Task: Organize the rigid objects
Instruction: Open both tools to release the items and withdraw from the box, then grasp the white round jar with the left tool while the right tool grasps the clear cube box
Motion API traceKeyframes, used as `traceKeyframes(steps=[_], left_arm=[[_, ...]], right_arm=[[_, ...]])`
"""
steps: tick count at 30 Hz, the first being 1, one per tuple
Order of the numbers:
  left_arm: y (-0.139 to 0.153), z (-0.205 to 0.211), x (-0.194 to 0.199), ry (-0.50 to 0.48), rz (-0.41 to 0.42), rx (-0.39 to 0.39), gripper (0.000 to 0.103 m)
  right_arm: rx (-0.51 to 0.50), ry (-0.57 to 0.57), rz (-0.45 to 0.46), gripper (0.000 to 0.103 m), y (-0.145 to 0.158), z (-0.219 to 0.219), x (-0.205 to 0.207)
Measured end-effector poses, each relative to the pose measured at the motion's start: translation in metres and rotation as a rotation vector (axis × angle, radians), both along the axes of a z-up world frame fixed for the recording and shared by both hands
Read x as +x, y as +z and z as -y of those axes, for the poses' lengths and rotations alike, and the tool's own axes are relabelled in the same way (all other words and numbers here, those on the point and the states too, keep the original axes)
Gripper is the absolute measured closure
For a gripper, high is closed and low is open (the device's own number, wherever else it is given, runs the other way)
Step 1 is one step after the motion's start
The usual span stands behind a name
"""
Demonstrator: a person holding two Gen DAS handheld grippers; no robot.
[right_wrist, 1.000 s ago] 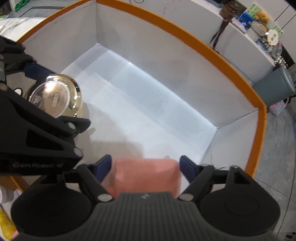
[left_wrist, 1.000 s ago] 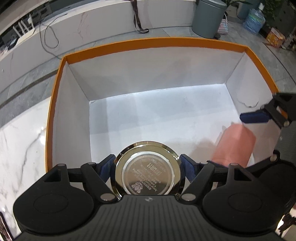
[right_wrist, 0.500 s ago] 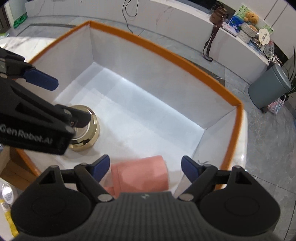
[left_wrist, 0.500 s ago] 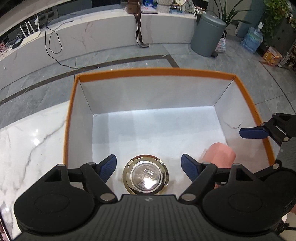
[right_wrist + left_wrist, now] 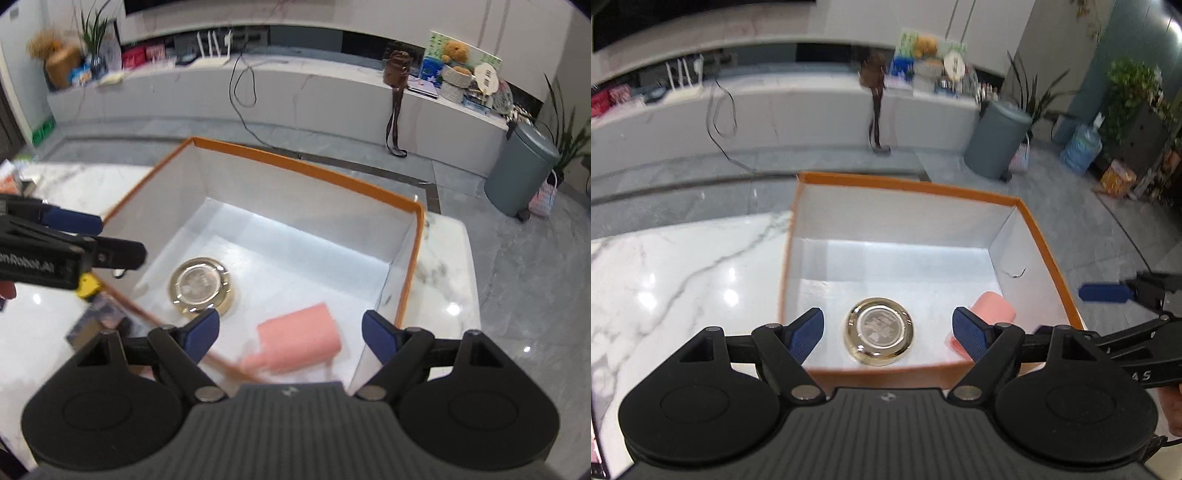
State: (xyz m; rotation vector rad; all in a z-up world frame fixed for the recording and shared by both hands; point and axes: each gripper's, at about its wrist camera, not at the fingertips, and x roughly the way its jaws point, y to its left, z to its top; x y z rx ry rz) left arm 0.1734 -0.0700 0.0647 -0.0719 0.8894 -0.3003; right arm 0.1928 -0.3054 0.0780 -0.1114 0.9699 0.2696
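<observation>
An orange box [image 5: 908, 186] with white inner walls stands on the marble table. On its floor lies a round gold tin [image 5: 878, 331] with a silver lid, and to its right a pink block [image 5: 991, 310]. My left gripper [image 5: 888, 332] hangs open above the near wall of the box, the tin well below its jaws. In the right wrist view the gold tin [image 5: 201, 286] and the pink block [image 5: 301, 338] both rest in the box [image 5: 306, 168]. My right gripper [image 5: 290, 332] is open above them, holding nothing. The left gripper's blue finger [image 5: 74, 221] shows at the left.
Small items lie on the marble table left of the box [image 5: 94, 319]. A grey bin [image 5: 997, 140] stands on the floor behind. A long white counter [image 5: 258, 88] with a hanging brown bag [image 5: 395, 74] runs along the back. The right gripper's blue finger [image 5: 1104, 293] is at the right edge.
Both grippers let go and rose up and back out of the box. The tin and the pink block stay on its floor. The left jaws spread wider off the tin.
</observation>
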Motion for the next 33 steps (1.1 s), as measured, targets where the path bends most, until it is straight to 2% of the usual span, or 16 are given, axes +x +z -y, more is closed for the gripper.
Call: traceKeyframes(steps=[1,2,5,9,13,18,25,29,33], left_arm=[[0.002,-0.005,-0.011,0.011,0.030,-0.005,0.010],[0.001,-0.010,-0.022,0.016,0.051,-0.008,0.010],[-0.008,-0.022,-0.051,0.023,0.068,0.016,0.010],[-0.028,-0.039,-0.081,0.032,0.044,0.030,0.010],[-0.048,-0.065,-0.110,0.053,0.002,0.021,0.010],[-0.055,-0.083,-0.127,0.071,0.006,0.056,0.010],[-0.081,-0.084,-0.144,0.045,-0.031,0.067,0.010],[-0.093,-0.071,-0.142,0.024,-0.056,0.077,0.010],[-0.101,-0.056,-0.143,-0.012,-0.064,0.055,0.010]], right_arm=[[0.026,-0.032,0.017,0.020,0.000,0.005,-0.017],[0.026,-0.032,0.017,0.020,0.000,0.005,-0.017],[0.068,-0.100,0.042,0.020,-0.004,0.010,-0.047],[0.099,-0.153,0.032,0.020,-0.021,0.007,-0.080],[0.067,-0.171,0.018,0.020,-0.038,0.002,-0.115],[0.065,-0.193,0.001,0.020,-0.051,0.004,-0.135],[0.057,-0.170,-0.041,0.020,-0.074,-0.011,-0.142],[0.029,-0.161,-0.028,0.020,-0.080,-0.020,-0.134],[0.025,-0.168,-0.041,0.020,-0.089,-0.025,-0.124]])
